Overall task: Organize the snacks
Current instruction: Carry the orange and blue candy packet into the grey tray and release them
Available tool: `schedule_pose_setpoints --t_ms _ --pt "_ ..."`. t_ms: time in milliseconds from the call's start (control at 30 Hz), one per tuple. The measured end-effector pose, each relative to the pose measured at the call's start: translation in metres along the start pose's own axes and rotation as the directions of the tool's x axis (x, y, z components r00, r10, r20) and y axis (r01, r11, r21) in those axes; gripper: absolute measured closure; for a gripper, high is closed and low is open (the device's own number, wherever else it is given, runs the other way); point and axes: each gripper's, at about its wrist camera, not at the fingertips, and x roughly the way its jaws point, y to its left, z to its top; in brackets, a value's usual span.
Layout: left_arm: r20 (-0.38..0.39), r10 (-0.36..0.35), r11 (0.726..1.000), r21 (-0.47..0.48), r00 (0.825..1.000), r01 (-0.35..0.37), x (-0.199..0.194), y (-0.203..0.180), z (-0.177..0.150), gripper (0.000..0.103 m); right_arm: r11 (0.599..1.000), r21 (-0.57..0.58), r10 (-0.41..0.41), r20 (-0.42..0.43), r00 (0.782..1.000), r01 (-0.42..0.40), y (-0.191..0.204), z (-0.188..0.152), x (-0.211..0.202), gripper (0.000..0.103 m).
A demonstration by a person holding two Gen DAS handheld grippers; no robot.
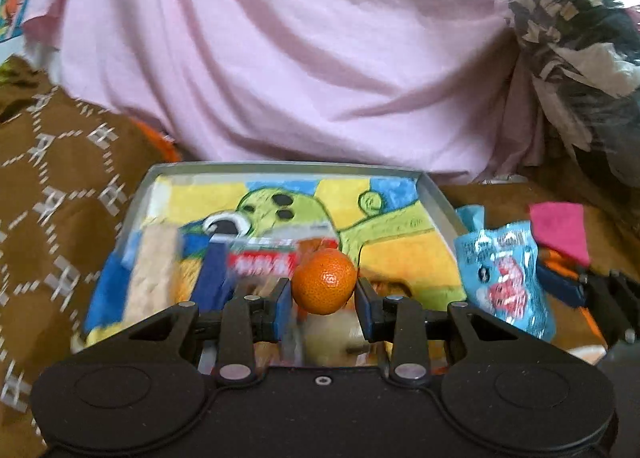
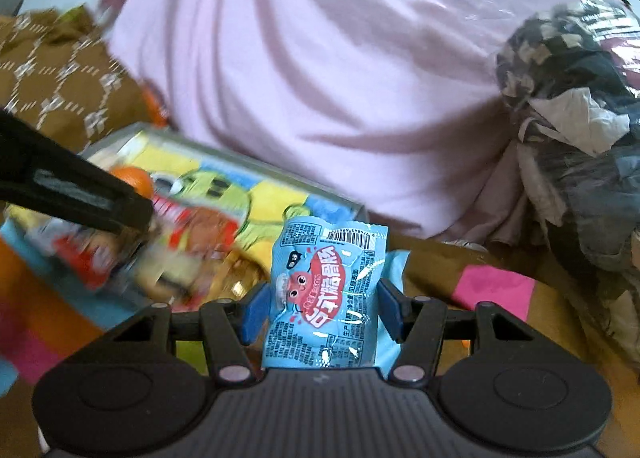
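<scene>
Pinching one small orange (image 1: pixel 324 282) between its blue pads, the left gripper (image 1: pixel 323 300) holds it above the grey tray (image 1: pixel 438 193) with the cartoon lining. One light-blue snack packet (image 2: pixel 326 298), printed with a barcode and Chinese lettering, sits clamped in the right gripper (image 2: pixel 320 308). Several blurred wrapped snacks lie in the tray.
</scene>
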Motion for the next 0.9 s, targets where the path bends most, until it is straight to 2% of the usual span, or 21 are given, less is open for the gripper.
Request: schedule_pose_setpoints --t_ms 200,400,567,833,900 --pt "-0.037 0.009 1.000 0.005 0.999 -0.009 0.039 -0.007 0.022 0.067 0.997 0.076 0.021 0.003 1.000 -0.022 -0.011 -0.004 0.024 0.041" --pt "-0.102 0.031 0.999 0.025 0.994 -0.029 0.067 -0.012 0.023 0.067 0.981 0.186 0.056 -0.040 0.998 -0.047 -0.024 -0.011 0.046 0.041" --pt "-0.132 0.053 0.996 0.076 0.990 -0.043 0.078 -0.019 0.017 0.067 0.971 0.231 0.076 -0.070 0.995 -0.058 -0.025 -0.019 0.054 0.041" --pt "-0.143 0.060 0.994 0.098 0.988 -0.047 0.082 -0.022 0.015 0.067 0.958 0.280 0.098 -0.095 0.991 -0.068 -0.026 -0.023 0.062 0.041" --pt "-0.144 0.063 0.992 0.120 0.988 -0.046 0.083 -0.023 0.015 0.067 0.958 0.280 0.096 -0.103 0.990 -0.064 -0.024 -0.024 0.063 0.046"
